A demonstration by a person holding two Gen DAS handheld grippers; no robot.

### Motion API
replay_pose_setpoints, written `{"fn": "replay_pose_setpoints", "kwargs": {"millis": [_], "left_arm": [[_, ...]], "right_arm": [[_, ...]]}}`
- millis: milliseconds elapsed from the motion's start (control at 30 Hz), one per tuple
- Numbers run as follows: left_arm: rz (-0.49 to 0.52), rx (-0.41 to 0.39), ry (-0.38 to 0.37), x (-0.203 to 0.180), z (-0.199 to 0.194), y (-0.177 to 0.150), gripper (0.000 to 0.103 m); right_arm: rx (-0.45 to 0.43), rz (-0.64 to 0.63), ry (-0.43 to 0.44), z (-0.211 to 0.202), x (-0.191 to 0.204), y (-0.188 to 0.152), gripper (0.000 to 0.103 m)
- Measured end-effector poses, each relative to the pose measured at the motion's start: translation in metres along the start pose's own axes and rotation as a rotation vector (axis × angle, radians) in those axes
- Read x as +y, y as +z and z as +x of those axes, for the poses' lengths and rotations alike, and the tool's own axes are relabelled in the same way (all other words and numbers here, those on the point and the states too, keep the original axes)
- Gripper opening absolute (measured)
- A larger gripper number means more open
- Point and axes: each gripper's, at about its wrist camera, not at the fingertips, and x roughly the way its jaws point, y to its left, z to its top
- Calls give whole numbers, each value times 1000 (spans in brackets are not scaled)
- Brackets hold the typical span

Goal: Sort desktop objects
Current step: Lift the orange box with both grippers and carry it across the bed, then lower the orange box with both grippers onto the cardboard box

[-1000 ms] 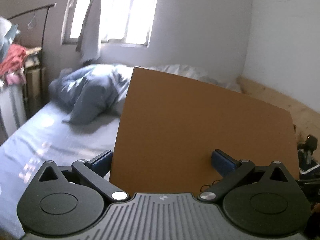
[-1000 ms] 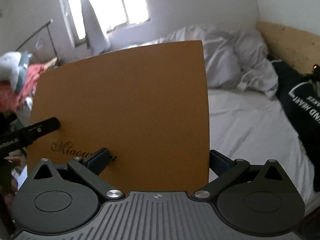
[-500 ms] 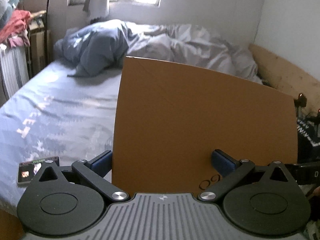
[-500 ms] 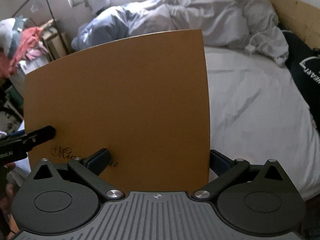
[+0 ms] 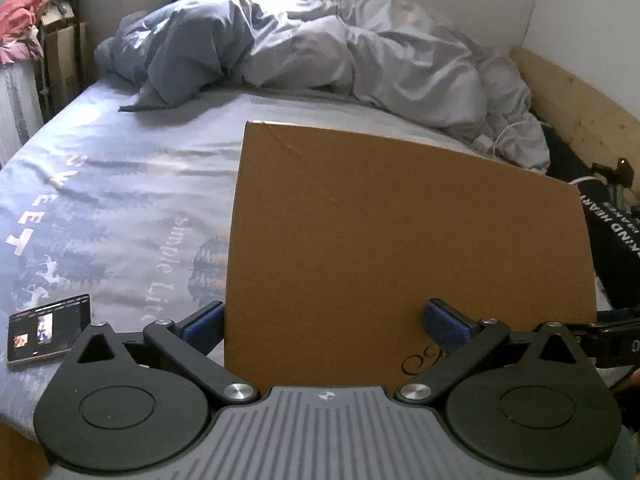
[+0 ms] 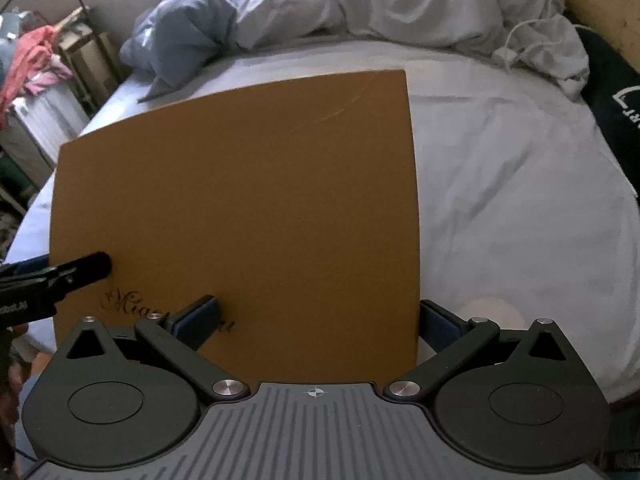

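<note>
A flat brown mat (image 5: pixel 404 248) with dark script lettering at its near edge is held above a bed by both grippers. It also fills the right wrist view (image 6: pixel 240 220). My left gripper (image 5: pixel 326 326) is shut on the mat's left part, one pad above and one below. My right gripper (image 6: pixel 316 320) is shut on its right part the same way. The left gripper's finger (image 6: pixel 80 268) shows at the mat's left edge in the right wrist view.
A bed with a printed blue-grey sheet (image 5: pixel 120 200) lies below. A crumpled duvet (image 5: pixel 320 48) is at the far end. A phone (image 5: pixel 48 332) with a lit screen lies on the sheet at near left. Dark clothing (image 5: pixel 612 232) lies at the right.
Both grippers have tilted downward with the mat, so the window and wall left the view and the bed surface and phone came in. The grip on the mat is unchanged.
</note>
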Motion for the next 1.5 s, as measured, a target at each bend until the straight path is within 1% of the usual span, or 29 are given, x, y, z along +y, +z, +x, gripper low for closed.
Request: {"fn": "replay_pose_setpoints", "kwargs": {"millis": [167,400,867,1167,1500], "left_arm": [[9,32,2,2,17,5,103],[6,100,2,7,42,10,103],[5,167,11,12,69,9,103],[22,172,31,10,81,6,103],[26,95,36,10,79,-5,103]], "right_arm": [[28,6,-2,15,-3,12,103],[78,11,-3,37,-7,22,103],[169,13,-1,66,-15,35,103],[212,25,-14,82,-18,37,103],[158,44,-30,85,-14,29,103]]}}
